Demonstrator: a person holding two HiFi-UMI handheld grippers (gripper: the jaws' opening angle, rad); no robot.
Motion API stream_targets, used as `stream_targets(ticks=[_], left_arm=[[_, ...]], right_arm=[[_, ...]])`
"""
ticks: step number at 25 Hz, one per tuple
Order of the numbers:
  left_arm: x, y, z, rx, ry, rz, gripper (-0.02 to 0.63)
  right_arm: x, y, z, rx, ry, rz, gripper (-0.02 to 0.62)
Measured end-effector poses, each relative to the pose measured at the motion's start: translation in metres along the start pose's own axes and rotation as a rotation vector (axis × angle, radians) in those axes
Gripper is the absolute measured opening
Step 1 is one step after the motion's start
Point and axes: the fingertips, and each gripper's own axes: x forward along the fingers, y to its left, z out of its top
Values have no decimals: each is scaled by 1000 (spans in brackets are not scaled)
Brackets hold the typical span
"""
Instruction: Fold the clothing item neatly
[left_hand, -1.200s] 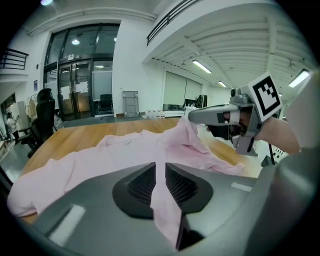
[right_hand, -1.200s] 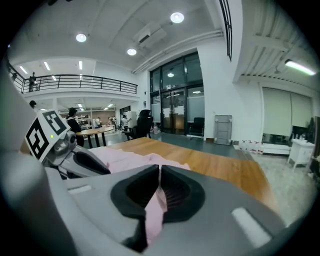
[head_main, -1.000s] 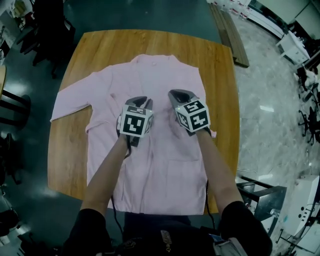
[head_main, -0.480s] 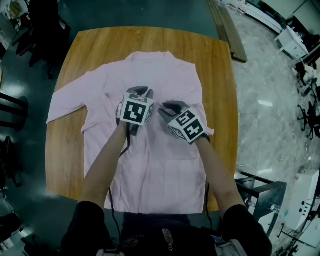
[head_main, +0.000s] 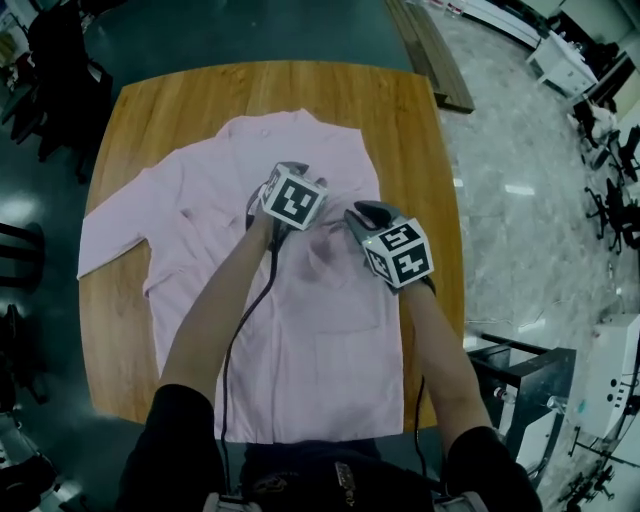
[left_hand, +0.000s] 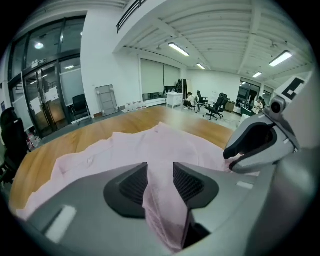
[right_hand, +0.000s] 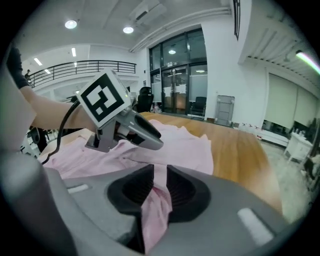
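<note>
A rounded wooden table (head_main: 420, 130) with a plain grain stands on a dark glossy floor (head_main: 40, 330), in a wide office hall with glass doors (left_hand: 45, 100) and strip lights (left_hand: 177, 49). A pale pink shirt (head_main: 300, 340) lies spread flat on the tabletop. Its collar (head_main: 268, 125) is at the far side, its hem is at the near edge, and one long sleeve (head_main: 115, 225) is stretched out to the left.

Both tools sit on the upper chest of the shirt, side by side near its middle. The left gripper (left_hand: 160, 169) has just been widening its jaws. They stand apart, with a raised fold of the thin, soft cloth loose between the ribbed dark pads (left_hand: 135, 182). The right gripper (right_hand: 160, 172), just right of it, has also eased its jaws wider, but only narrowly, and they are pinched on a bunched ridge of the same fabric. Each tool is smooth grey plastic and carries a black-and-white marker cube (head_main: 400, 252).
</note>
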Motion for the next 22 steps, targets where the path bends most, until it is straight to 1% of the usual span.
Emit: stream_targets(ticks=[1, 3, 5, 8, 10, 12, 14, 16, 18, 20, 22], left_arm=[[7, -1, -2, 3, 14, 1, 172], [16, 3, -9, 2, 39, 25, 167], [12, 15, -11, -22, 35, 74, 23], [-17, 32, -10, -92, -35, 143, 21], [-49, 45, -14, -145, -99, 220, 21], [-82, 60, -28, -210, -152, 297, 21], [-108, 69, -51, -269, -169, 355, 21], [-126, 73, -75, -303, -151, 391, 22], [-138, 68, -96, -318, -118, 396, 26], [-141, 55, -118, -322, -63, 373, 29], [-137, 38, -142, -316, 13, 325, 35]], right_arm=[[2, -8, -3, 22, 3, -23, 75], [7, -19, -8, 61, 14, -50, 74], [17, -24, -15, 76, 46, -58, 72], [24, -33, -30, 81, 110, -66, 72], [24, -38, -38, 84, 142, -73, 72], [24, -40, -42, 86, 163, -75, 71], [25, -40, -44, 81, 182, -75, 71], [27, -41, -44, 75, 194, -75, 71], [28, -40, -43, 72, 200, -74, 71], [30, -39, -41, 66, 207, -75, 71], [29, -38, -40, 58, 217, -82, 69]])
